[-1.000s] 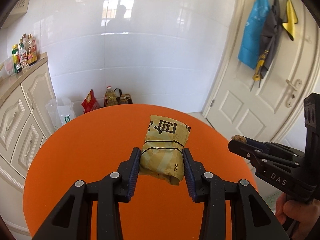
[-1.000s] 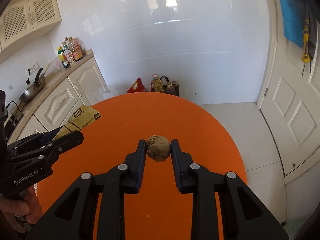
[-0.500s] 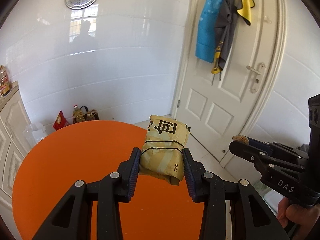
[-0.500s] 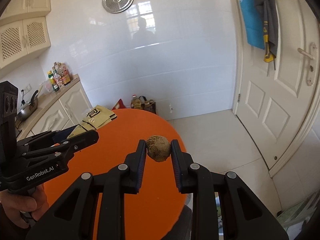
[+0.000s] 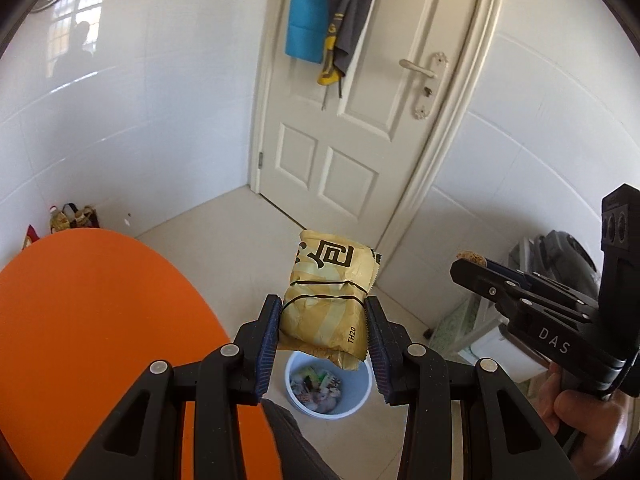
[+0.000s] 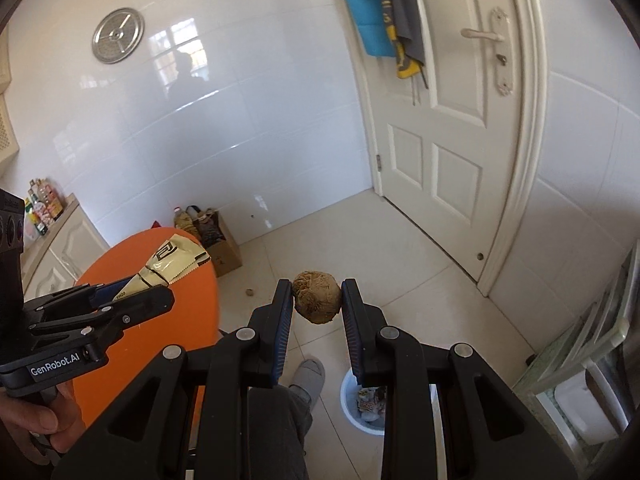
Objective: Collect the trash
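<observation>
My left gripper point(image 5: 322, 312) is shut on a tan snack wrapper point(image 5: 330, 300) with black characters, held in the air past the edge of the orange round table point(image 5: 80, 320). Below it on the floor stands a white trash bin point(image 5: 360, 396) holding several scraps. My right gripper point(image 6: 316, 296) is shut on a brown crumpled ball point(image 6: 317, 298), also over the floor. The same bin point(image 6: 352, 404) shows partly behind its right finger. The right gripper point(image 5: 472, 264) appears at the right of the left wrist view, and the left gripper point(image 6: 160, 292) with the wrapper point(image 6: 172, 264) at the left of the right wrist view.
A white door point(image 5: 360, 120) with hung aprons stands ahead. A cardboard box with bottles point(image 6: 216, 240) sits by the tiled wall, and a small brown scrap point(image 6: 250, 292) lies on the floor. A person's slippered foot point(image 6: 308, 376) is near the bin. A metal rack point(image 6: 580, 360) stands at the right.
Both grippers have swung right, off the orange table and out over the floor, each keeping its item. The door and the trash bin have come into view.
</observation>
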